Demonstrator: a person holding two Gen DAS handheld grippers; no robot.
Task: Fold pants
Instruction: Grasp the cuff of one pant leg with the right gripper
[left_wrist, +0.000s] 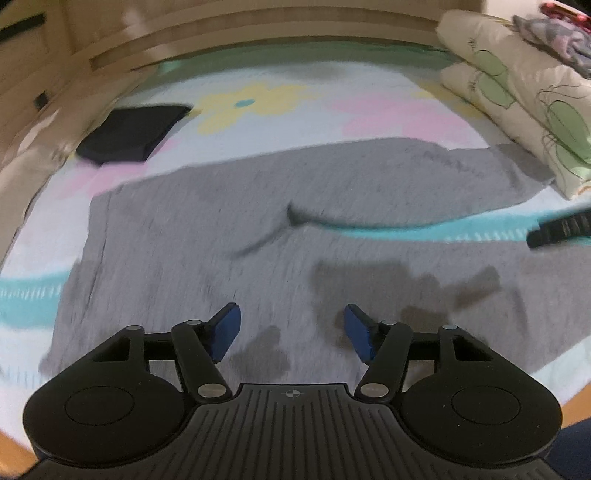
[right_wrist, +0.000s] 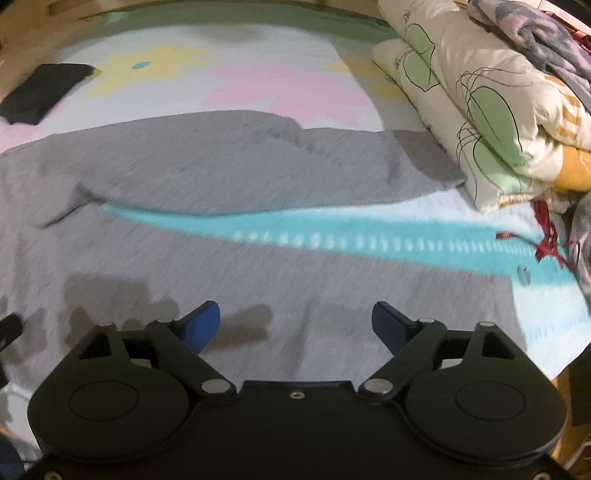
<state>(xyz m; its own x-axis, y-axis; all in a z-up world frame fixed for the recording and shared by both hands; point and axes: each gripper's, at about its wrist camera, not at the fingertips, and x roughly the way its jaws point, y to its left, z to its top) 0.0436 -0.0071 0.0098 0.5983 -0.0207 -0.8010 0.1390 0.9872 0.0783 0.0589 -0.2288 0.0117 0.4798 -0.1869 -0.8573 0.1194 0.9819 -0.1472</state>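
Grey pants lie spread flat on a flowered bedsheet, waist to the left, the two legs running right in a V. They also show in the right wrist view. My left gripper is open and empty, hovering over the near leg close to the waist. My right gripper is open and empty, hovering over the near leg further right. Part of the right gripper shows at the right edge of the left wrist view. Both views are motion-blurred.
A folded dark garment lies at the back left of the bed. Folded quilts are stacked at the right, touching the far leg's cuff. A wooden bed frame runs along the back. A red ribbon lies at the right.
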